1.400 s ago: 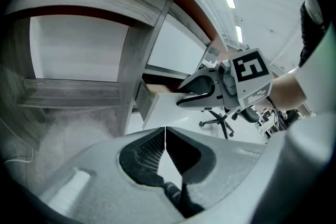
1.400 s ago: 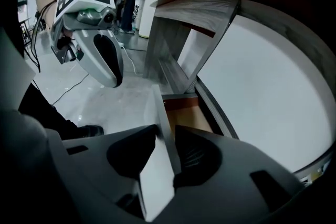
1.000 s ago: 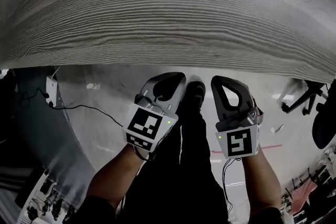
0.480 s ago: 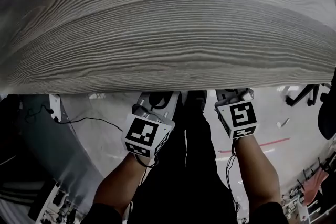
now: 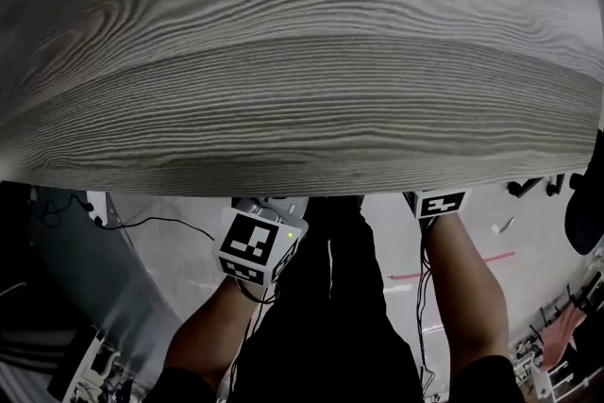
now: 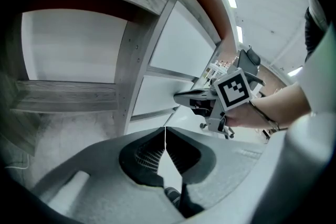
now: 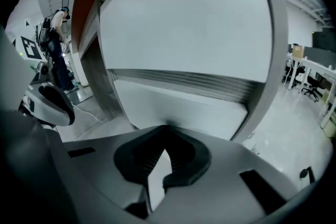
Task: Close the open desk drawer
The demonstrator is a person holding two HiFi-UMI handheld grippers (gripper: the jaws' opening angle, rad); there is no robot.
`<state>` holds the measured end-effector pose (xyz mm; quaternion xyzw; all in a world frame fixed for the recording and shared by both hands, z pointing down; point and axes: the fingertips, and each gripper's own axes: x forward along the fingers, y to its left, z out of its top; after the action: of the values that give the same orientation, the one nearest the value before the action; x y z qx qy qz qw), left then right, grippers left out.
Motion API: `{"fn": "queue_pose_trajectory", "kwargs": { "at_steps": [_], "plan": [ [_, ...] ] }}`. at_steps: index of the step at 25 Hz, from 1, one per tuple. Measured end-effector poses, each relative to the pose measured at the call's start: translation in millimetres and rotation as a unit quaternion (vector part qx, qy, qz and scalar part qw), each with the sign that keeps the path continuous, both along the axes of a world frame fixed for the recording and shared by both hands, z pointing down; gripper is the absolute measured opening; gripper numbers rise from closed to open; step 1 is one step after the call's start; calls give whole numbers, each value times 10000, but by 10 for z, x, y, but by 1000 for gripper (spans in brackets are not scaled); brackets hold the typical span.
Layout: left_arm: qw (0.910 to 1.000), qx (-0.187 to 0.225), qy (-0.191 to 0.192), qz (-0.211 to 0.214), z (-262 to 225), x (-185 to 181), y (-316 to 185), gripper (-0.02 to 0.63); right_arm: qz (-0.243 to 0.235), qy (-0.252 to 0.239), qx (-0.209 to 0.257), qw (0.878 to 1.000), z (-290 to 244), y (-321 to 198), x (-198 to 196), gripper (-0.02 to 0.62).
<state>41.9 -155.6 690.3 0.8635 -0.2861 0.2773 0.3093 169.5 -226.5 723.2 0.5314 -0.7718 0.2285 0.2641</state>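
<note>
Since the drawer [image 7: 181, 107] hangs under the near edge of the tabletop [image 5: 302, 61], toward its right side, and stands out from the desk frame [image 6: 131, 71] with its white front facing the person, the head view hides it completely. Any push would have to be steered blind from above.

Its front is flat and smooth. I judge that the right tool [image 7: 167, 127], whose jaws are pressed together with nothing between them, could skid off sideways or downward if it meets the panel at a slant. A push off-centre might also skew the drawer on its runners and jam it short of flush. Whether the tips touch the front I cannot tell; they are at least just beside it.

The left tool [image 6: 165, 131], jaws likewise together and empty, hangs lower and to the left, apart from the drawer, pointing under the tabletop. The right forearm [image 5: 462, 278] and left forearm [image 5: 212, 326] reach forward and down, with the right hand tucked further beneath the near edge than the left.
</note>
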Motion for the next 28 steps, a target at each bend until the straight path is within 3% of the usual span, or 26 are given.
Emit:
{"fn": "queue_pose_trajectory", "kwargs": {
  "at_steps": [8,12,17,21,24,28],
  "plan": [
    [9999,147,40,13,-208,-21,-97,9,420,-278,-80,9987,-72,15,44,12],
    [9994,309,106,60,-626,-56,-121,9,262,-291,-157,9991,-447,222,0,12],
    [9978,574,136,286,-1438,-90,-43,9,74,-494,-284,9983,-1246,694,-159,12],
    [9959,778,234,394,-2163,-42,119,9,195,-773,-52,9968,-2115,1009,-246,12],
    [9947,868,360,428,-2669,15,241,11,240,-949,241,9949,-2737,1112,-330,12],
    [9879,1320,601,551,-3407,159,270,9,212,-1035,900,9903,-3578,1016,-302,12]
  ]
}}
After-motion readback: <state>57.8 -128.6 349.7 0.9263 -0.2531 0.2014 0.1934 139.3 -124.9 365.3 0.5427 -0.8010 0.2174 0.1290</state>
